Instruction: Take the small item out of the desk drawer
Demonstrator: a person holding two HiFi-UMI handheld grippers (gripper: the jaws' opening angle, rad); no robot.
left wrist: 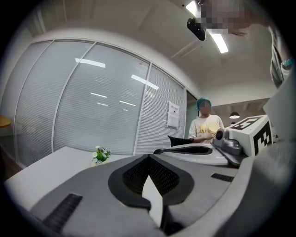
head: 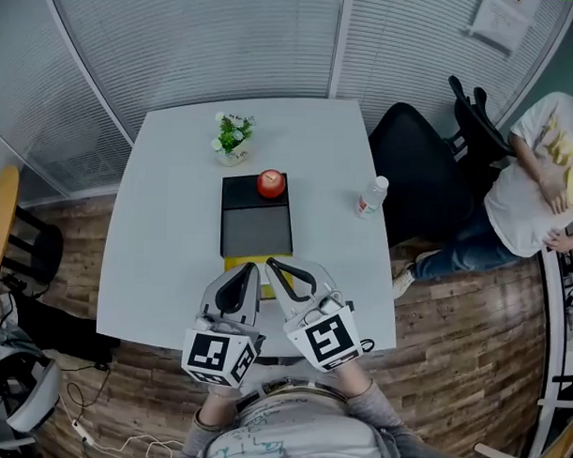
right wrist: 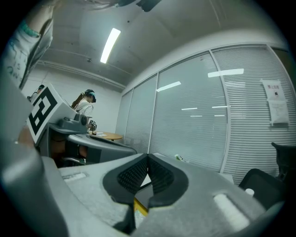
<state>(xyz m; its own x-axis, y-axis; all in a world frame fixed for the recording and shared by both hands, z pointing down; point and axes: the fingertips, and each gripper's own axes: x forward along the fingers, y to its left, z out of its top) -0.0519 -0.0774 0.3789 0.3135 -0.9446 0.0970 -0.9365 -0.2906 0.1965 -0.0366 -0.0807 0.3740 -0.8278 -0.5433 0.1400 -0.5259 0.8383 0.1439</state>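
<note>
A black desktop drawer unit (head: pixel 257 218) lies in the middle of the white table (head: pixel 164 228), with a red apple (head: pixel 270 182) on its far end. A yellow thing (head: pixel 238 263) shows at its near end; it also appears low between the right jaws, yellow thing (right wrist: pixel 140 207). My left gripper (head: pixel 250 268) and right gripper (head: pixel 269 262) hover side by side just in front of the unit, tips close to the yellow edge. Both are shut, tips meeting, nothing held: left gripper (left wrist: pixel 148 156), right gripper (right wrist: pixel 148 155). The inside of the drawer is hidden.
A small potted plant (head: pixel 232 137) stands at the table's far side and a water bottle (head: pixel 370 196) at the right. A black office chair (head: pixel 420 172) and a seated person (head: pixel 542 176) are to the right of the table. Glass walls with blinds surround the room.
</note>
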